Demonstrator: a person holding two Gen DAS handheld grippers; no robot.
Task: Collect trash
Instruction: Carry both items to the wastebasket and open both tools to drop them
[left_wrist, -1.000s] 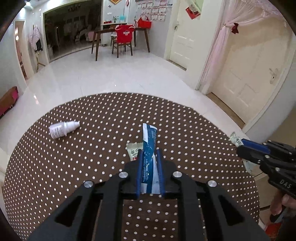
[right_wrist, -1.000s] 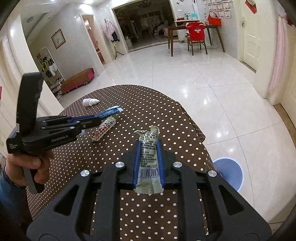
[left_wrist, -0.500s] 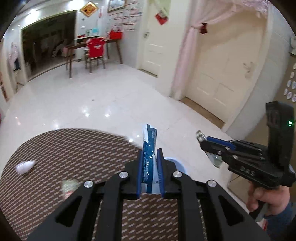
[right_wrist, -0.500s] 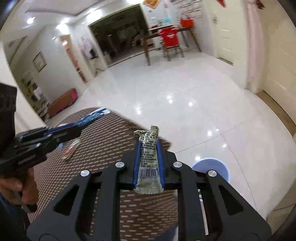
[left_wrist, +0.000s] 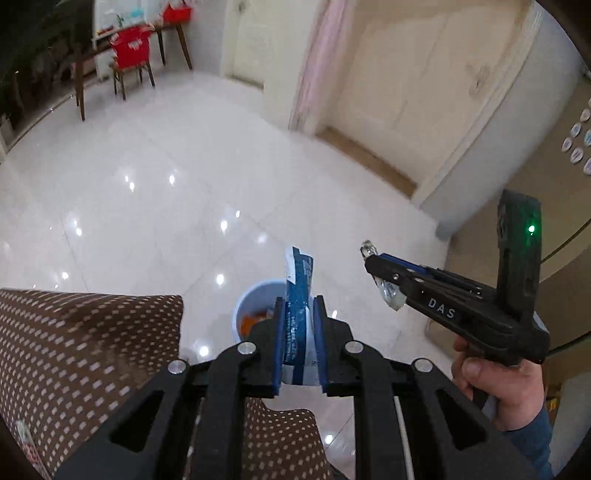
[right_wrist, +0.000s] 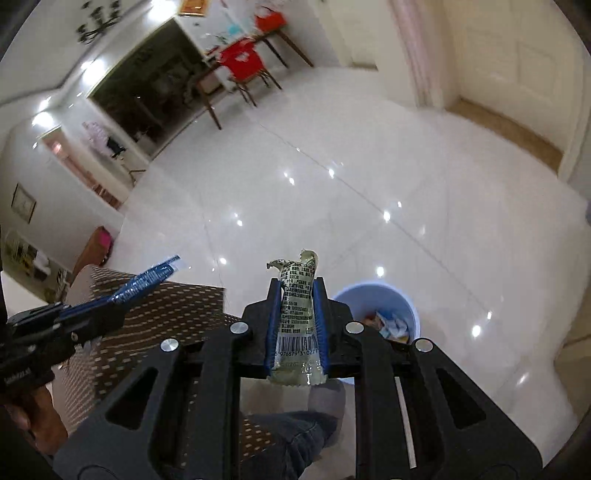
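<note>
now left gripper (left_wrist: 299, 314) clamps blue wrapper (left_wrist: 300, 284); right gripper (right_wrist: 297, 306) clamps clear wrapper (right_wrist: 297, 302).

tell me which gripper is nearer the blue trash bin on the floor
Hard to call; left looks slightly nearer. In its own view the left gripper, holding the blue wrapper, lines up over the bin. The right gripper, holding the clear wrapper, sits just left of it.

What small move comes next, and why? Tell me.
Probably carry the left gripper forward until its blue foil wrapper hangs over the round pale-blue plastic bin on the floor, then open. The bin sits just ahead, already holding trash, and the table edge is behind.
</note>
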